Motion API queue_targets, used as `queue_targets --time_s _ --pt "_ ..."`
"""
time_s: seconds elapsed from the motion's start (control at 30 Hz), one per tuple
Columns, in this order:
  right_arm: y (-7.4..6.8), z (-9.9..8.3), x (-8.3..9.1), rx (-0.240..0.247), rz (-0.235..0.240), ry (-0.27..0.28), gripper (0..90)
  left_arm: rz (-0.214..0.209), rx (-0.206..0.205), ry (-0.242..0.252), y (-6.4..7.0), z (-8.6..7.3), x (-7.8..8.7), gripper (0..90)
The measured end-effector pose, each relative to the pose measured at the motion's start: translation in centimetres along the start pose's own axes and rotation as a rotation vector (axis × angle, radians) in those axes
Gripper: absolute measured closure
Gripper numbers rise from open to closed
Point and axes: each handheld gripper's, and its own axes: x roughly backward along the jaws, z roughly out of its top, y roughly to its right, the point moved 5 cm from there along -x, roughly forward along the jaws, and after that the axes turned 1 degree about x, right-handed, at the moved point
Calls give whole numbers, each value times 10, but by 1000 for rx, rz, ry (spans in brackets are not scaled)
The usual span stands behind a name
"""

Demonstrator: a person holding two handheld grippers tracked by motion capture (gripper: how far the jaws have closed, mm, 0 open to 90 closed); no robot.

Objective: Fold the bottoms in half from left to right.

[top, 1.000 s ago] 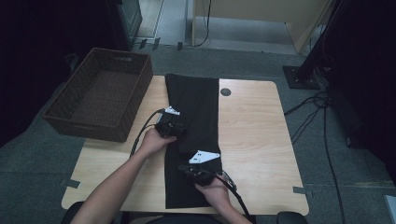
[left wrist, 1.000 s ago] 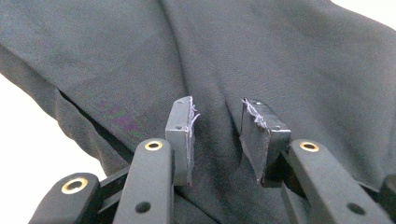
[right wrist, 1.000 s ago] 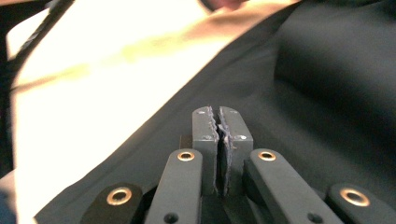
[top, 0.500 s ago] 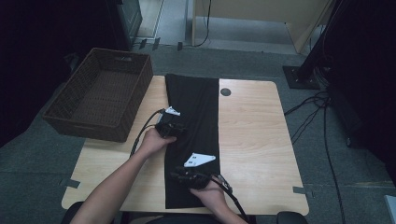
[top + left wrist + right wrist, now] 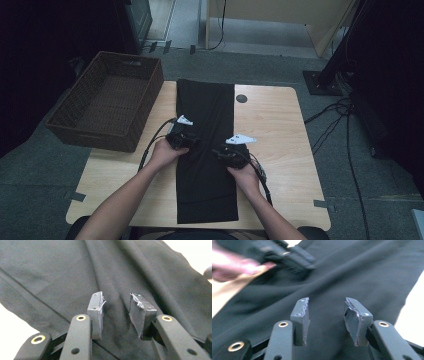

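Two hand-held grippers work over a black garment (image 5: 206, 150) that lies flat along the middle of the tabletop (image 5: 280, 140), its long axis running from the near edge to the far edge, where its far end reaches the rim. The garment looks like folded trousers, narrow and straight-sided, slightly wider toward the near edge; which end is the waist cannot be made out. The left hand-held gripper (image 5: 181, 139) sits at the garment's left border, about halfway along, and the right hand-held gripper (image 5: 231, 151) sits at its right border, a little nearer the person. In the left gripper view the left hand-held gripper's pads (image 5: 96, 312) stand apart over creased black cloth (image 5: 75, 277) with nothing between them. In the right gripper view the right hand-held gripper's pads (image 5: 300, 315) are likewise spread, the cloth (image 5: 362, 277) below them, and the other hand and its tool appear blurred at the upper left. A brown woven basket (image 5: 107, 107) stands off the tabletop's far left corner. A small dark round grommet (image 5: 241, 98) sits near the far edge, just right of the garment. No writing or label can be read anywhere.
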Motion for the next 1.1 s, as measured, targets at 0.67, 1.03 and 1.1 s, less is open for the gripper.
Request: queue_targets --time_s 0.67,1.03,1.1 --pt "71 31 -53 -102 -169 -36 440 2 25 23 -1 -2 2 612" --pt "66 32 -60 -32 -220 -34 670 62 10 3 -16 -4 12 549" --pt "65 31 -59 -27 -202 -34 756 82 66 41 -29 -2 20 534"
